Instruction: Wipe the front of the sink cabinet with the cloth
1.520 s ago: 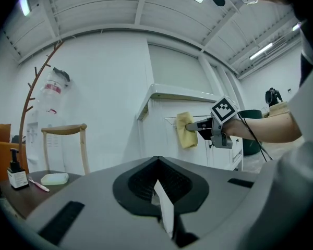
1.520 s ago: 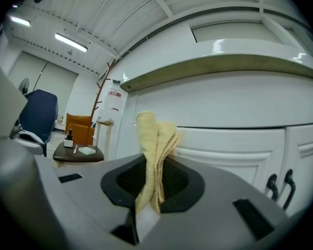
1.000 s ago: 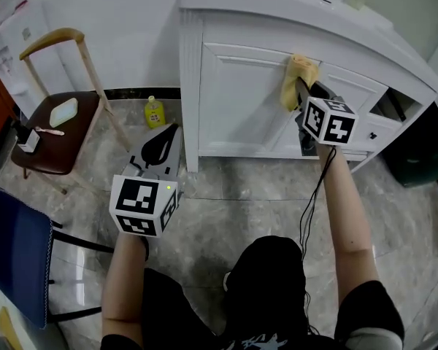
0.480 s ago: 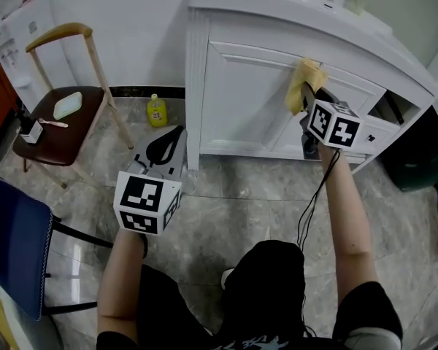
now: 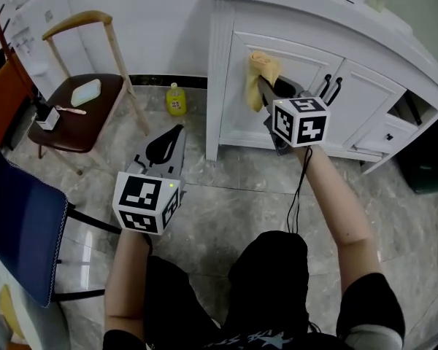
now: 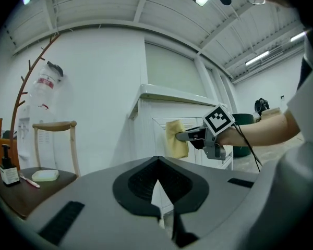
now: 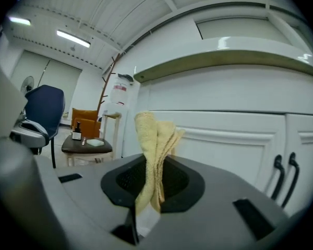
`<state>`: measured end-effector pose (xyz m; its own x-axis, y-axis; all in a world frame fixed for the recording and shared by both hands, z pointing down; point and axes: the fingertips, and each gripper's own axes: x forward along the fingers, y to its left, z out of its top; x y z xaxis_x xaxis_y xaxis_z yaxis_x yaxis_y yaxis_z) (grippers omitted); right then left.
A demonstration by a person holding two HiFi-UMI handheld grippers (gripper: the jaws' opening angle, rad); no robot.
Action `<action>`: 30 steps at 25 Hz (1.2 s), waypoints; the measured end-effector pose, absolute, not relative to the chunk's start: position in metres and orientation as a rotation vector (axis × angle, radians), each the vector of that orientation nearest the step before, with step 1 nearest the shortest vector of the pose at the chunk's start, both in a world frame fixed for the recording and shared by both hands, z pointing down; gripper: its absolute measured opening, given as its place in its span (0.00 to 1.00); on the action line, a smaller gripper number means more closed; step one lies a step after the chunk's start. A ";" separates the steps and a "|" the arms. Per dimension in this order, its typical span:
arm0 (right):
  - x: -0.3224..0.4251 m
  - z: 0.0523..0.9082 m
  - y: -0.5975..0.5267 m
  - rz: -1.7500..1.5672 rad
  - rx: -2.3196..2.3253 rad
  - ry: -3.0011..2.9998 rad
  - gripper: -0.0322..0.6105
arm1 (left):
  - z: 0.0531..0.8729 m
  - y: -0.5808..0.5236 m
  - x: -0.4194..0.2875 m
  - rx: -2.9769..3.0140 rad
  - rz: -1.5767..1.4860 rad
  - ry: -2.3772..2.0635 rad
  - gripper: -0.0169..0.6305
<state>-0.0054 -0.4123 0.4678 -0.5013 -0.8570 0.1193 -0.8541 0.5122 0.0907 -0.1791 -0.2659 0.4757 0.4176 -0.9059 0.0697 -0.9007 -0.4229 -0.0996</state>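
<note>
Cloth (image 5: 263,65) (one, yellow) clamped in right gripper (image 5: 261,90) at sink cabinet (image 5: 314,60) front; left gripper (image 5: 174,133) closed, empty.

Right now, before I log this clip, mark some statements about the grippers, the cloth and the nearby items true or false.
1. The right gripper has its jaws shut on the yellow cloth. True.
2. The left gripper holds a second cloth. False: its jaws are together with nothing between them.
3. A yellow bottle stands on the floor beside the sink cabinet. True.
4. The cloth is right of the black handles. False: it is at the door panel to their left.
5. The chair has a bare seat. False: small items lie on it.
</note>
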 end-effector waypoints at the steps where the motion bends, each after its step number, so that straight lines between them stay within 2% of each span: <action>1: -0.019 0.469 -0.415 -0.042 1.451 -2.615 0.15 | 0.474 -0.265 -0.182 -2.597 -0.180 1.666 0.05; 6: -0.061 0.474 -0.430 -0.044 1.390 -2.628 0.15 | 0.467 -0.263 -0.195 -2.570 -0.186 1.678 0.05; 11: -0.060 0.477 -0.442 -0.019 1.432 -2.613 0.15 | 0.464 -0.264 -0.198 -2.564 -0.185 1.690 0.05; 19: -0.005 0.490 -0.446 0.015 1.539 -2.538 0.15 | 0.470 -0.264 -0.179 -2.588 -0.199 1.647 0.05; 30: 0.105 0.508 -0.446 0.057 1.768 -2.387 0.15 | 0.479 -0.268 -0.143 -2.631 -0.183 1.617 0.05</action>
<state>0.1051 -0.4461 0.5081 -0.2825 -0.9460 0.1590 -0.9525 0.2963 0.0701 -0.1426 -0.2684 0.4790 0.4467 -0.8915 0.0754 -0.8858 -0.4526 -0.1028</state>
